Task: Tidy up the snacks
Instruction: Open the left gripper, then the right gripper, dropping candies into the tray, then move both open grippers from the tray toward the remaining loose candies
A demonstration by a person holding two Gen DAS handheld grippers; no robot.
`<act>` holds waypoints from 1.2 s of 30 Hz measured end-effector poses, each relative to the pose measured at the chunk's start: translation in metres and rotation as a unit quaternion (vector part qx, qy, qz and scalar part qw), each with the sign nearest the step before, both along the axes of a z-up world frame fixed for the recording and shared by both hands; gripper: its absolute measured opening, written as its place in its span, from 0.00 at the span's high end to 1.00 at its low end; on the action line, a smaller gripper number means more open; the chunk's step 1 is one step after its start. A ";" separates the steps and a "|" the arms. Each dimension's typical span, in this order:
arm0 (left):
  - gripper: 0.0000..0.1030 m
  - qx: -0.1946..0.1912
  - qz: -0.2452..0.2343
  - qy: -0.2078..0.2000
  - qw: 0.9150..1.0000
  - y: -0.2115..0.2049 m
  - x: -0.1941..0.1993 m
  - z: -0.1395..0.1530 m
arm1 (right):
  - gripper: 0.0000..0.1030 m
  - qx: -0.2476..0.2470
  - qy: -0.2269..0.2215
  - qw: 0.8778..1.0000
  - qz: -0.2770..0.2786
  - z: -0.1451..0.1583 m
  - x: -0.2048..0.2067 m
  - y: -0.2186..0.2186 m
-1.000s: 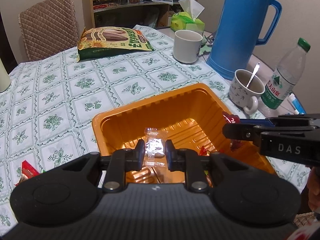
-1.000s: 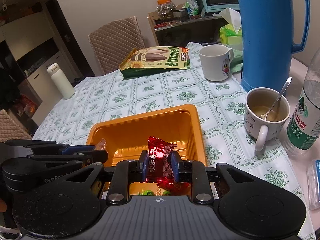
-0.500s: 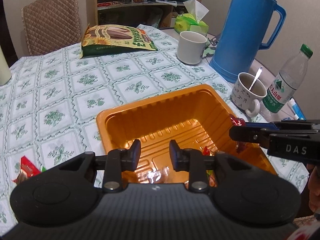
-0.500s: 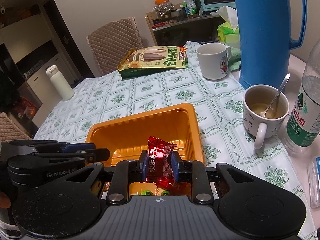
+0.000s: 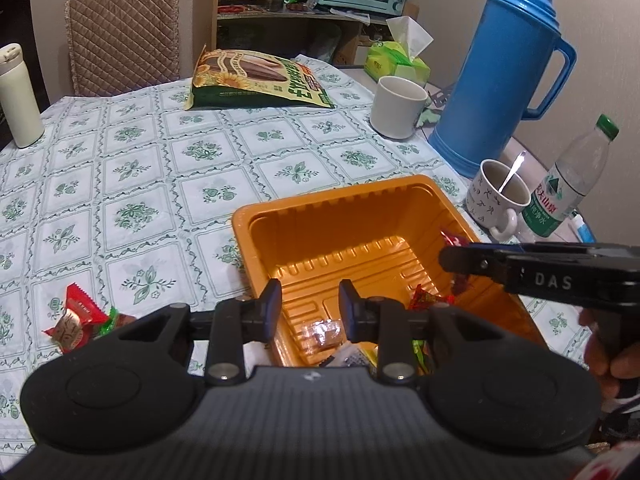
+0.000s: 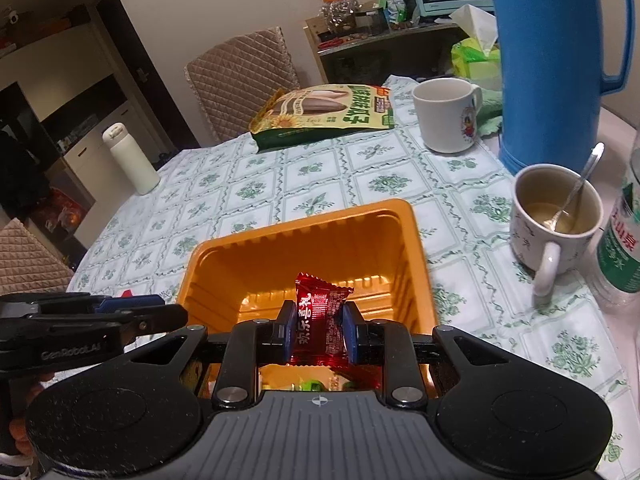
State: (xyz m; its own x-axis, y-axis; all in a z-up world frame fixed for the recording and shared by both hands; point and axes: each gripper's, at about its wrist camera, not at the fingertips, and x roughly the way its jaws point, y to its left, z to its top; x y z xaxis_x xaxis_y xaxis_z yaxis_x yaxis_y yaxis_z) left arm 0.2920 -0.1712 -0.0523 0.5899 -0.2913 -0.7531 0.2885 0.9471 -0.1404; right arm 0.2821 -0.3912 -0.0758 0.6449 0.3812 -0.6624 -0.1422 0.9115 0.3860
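An orange plastic tray [image 5: 280,210] [image 6: 416,248] sits on the patterned tablecloth and holds several wrapped snacks. My left gripper [image 5: 310,310] is open and empty over the tray's near left corner; a clear-wrapped candy [image 5: 322,330] lies in the tray below it. My right gripper [image 6: 318,326] is shut on a red candy packet [image 6: 318,320] above the tray; it shows from the side in the left wrist view [image 5: 472,258]. Loose red and green wrapped candies [image 5: 78,320] lie on the cloth left of the tray.
A sunflower seed bag [image 5: 256,80], a white mug [image 5: 396,106], a blue thermos [image 5: 504,76], a mug with a spoon [image 6: 556,220], a water bottle [image 5: 572,184], a tissue pack [image 5: 396,62] and a white flask [image 5: 18,96] stand around the table.
My left gripper opened and let the clear-wrapped candy fall into the tray, then drew back to the left. My right gripper still holds the red packet over the tray.
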 end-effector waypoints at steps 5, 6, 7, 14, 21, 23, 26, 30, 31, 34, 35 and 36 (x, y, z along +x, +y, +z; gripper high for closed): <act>0.73 -0.001 0.004 0.000 1.000 0.005 -0.005 0.003 | 0.73 0.007 -0.023 1.000 -0.010 0.006 0.004 0.006; 0.73 -0.002 0.006 0.000 1.000 0.005 -0.006 0.004 | 0.65 0.009 -0.026 1.000 -0.013 0.008 0.004 0.006; 0.73 -0.002 0.006 -0.001 1.000 0.006 -0.007 0.004 | 0.56 0.014 -0.031 0.999 -0.014 0.010 0.004 0.006; 0.67 -0.006 0.014 0.000 1.000 0.010 -0.018 0.009 | 0.54 0.009 -0.039 0.999 -0.017 0.017 -0.007 0.005; 0.60 -0.016 0.015 -0.001 1.000 0.016 -0.036 0.017 | 0.50 -0.001 -0.026 0.999 -0.027 0.015 -0.035 0.000; 0.58 -0.017 0.015 -0.003 1.000 0.017 -0.043 0.020 | 0.48 0.000 -0.021 0.999 -0.030 0.014 -0.044 -0.002; 0.55 -0.021 0.017 -0.004 1.000 0.019 -0.052 0.023 | 0.46 0.000 -0.017 0.999 -0.033 0.014 -0.058 -0.003; 0.54 -0.024 0.018 -0.003 1.000 0.024 -0.066 0.026 | 0.43 -0.002 -0.009 0.999 -0.032 0.016 -0.074 -0.002; 0.53 -0.023 0.018 -0.003 1.000 0.025 -0.070 0.027 | 0.43 0.000 -0.007 0.999 -0.033 0.017 -0.078 -0.001; 0.53 -0.022 0.020 0.001 1.000 0.031 -0.081 0.026 | 0.42 0.003 -0.005 0.999 -0.032 0.020 -0.090 0.001; 0.53 -0.023 0.021 0.002 1.000 0.033 -0.085 0.025 | 0.42 0.003 -0.006 0.999 -0.032 0.021 -0.093 0.002; 0.53 -0.023 0.022 0.003 1.000 0.035 -0.088 0.025 | 0.41 0.004 -0.006 1.000 -0.030 0.022 -0.097 0.004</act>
State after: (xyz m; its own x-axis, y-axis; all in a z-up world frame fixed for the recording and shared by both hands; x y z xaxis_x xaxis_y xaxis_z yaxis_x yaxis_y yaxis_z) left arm 0.2041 -0.1360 -0.0270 0.5986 -0.2995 -0.7430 0.2467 0.9513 -0.1847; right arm 0.1852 -0.3874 -0.0534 0.6741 0.3464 -0.6523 -0.0915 0.9156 0.3916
